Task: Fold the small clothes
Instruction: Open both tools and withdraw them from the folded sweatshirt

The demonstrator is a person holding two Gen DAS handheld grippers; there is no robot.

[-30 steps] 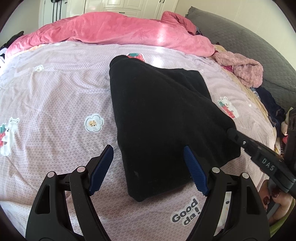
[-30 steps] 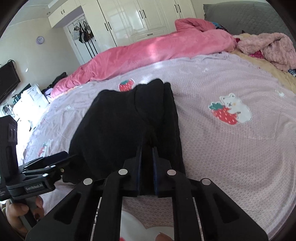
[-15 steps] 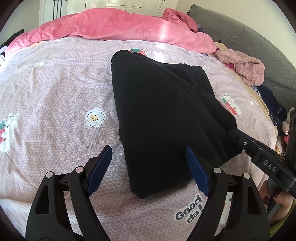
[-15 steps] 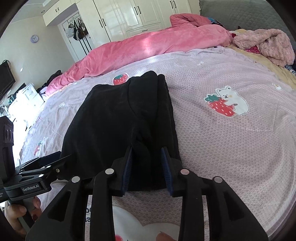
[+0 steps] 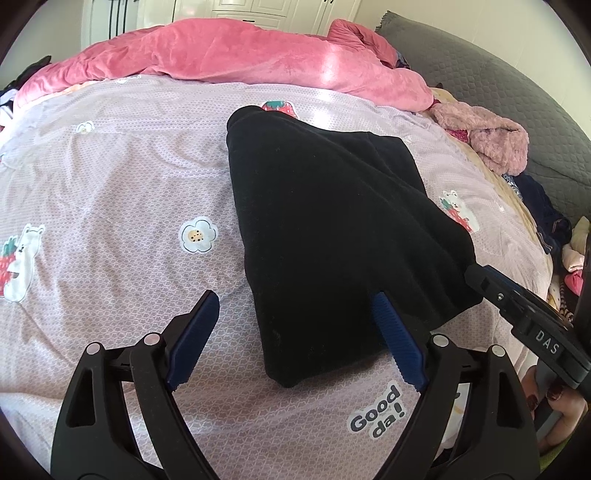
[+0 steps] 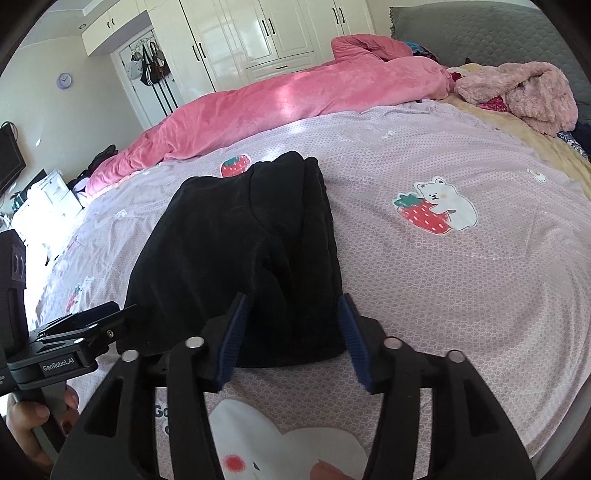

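- The left gripper is hovering low over the near left corner of the black garment, its jaws spread wide and pinching nothing; one blue pad is sitting above the cloth's near edge, the other over bare sheet.
- The right gripper is hanging at the garment's near right end, jaws parted and gripping nothing, the thick folded edge lying in the gap between the pads; whether they are brushing the fabric I cannot tell.
- Both tools are pointing the same way across the bed, side by side at the near hem, which I am reading as a person either letting a finished fold settle or lining up for the next grab.
- The garment is lying flat in the middle of the lilac printed bedsheet, already doubled over on itself, with a bulkier ridge running along its right side.
- It is resting well clear of the pink duvet bunched along the far edge, so there is room to fold it away from the grippers.
- A fluffy pink garment is heaped near the grey headboard, apart from the work and likely waiting its turn.
- White wardrobes are standing behind the bed.
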